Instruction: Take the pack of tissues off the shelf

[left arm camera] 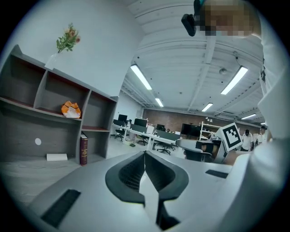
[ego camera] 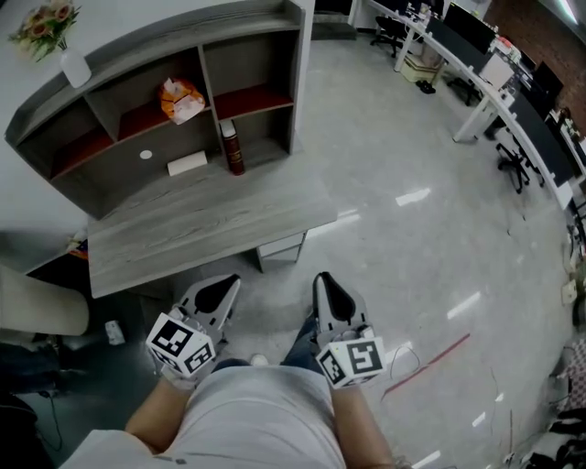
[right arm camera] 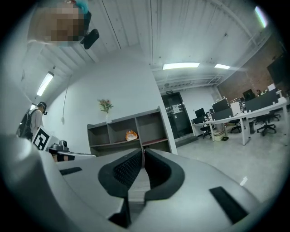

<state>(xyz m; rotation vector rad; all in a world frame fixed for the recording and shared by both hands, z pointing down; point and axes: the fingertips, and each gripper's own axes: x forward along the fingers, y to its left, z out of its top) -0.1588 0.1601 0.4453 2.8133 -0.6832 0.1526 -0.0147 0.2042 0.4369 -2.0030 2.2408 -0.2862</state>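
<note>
Grey left gripper (ego camera: 229, 282) and right gripper (ego camera: 322, 279) point forward, both closed.

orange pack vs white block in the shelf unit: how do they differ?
The orange pack is orange and white and crumpled; the white block is plain and flat-sided. The orange pack sits in the upper middle compartment; the white block lies lower, at desk level. Both sit untouched.

An open-plan office: at the upper right of the head view, rows of white desks (ego camera: 476, 117) carry dark monitors (ego camera: 467, 26), with wheeled chairs (ego camera: 389, 35) on a glossy floor (ego camera: 412, 238). The left gripper view shows ceiling strip lights (left arm camera: 141, 78) and, seemingly, a brick back wall (left arm camera: 170, 115).
</note>
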